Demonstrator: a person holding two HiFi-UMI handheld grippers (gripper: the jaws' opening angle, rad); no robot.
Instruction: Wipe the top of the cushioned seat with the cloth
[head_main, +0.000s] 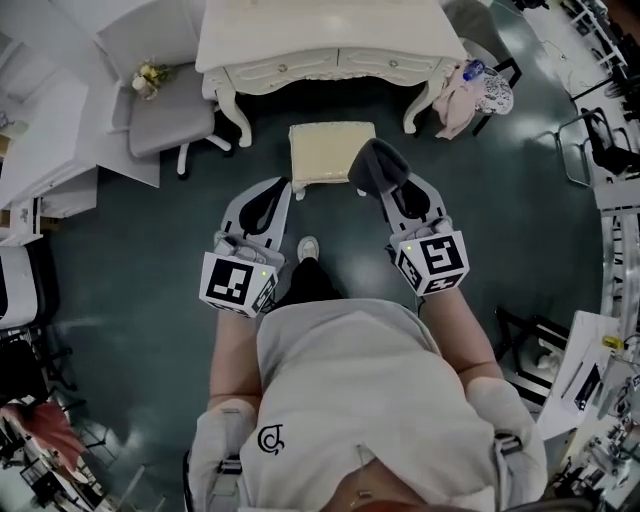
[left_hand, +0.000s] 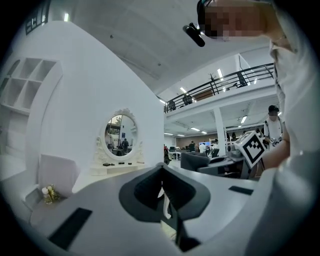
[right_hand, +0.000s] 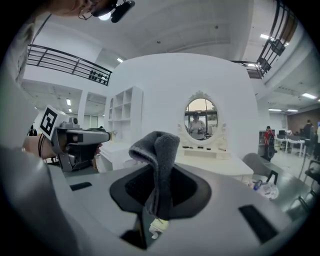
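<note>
Your right gripper (right_hand: 159, 205) was clamped on the grey cloth (right_hand: 159, 150) at the cushioned seat's (head_main: 325, 150) 3 o'clock edge. Your left gripper (left_hand: 162, 172), jaws together and empty, hung near its 7 o'clock corner.

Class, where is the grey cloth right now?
In the head view the cloth is clamped in the jaws of the right gripper, at the right edge of the cushioned seat, before the white dressing table.
</note>
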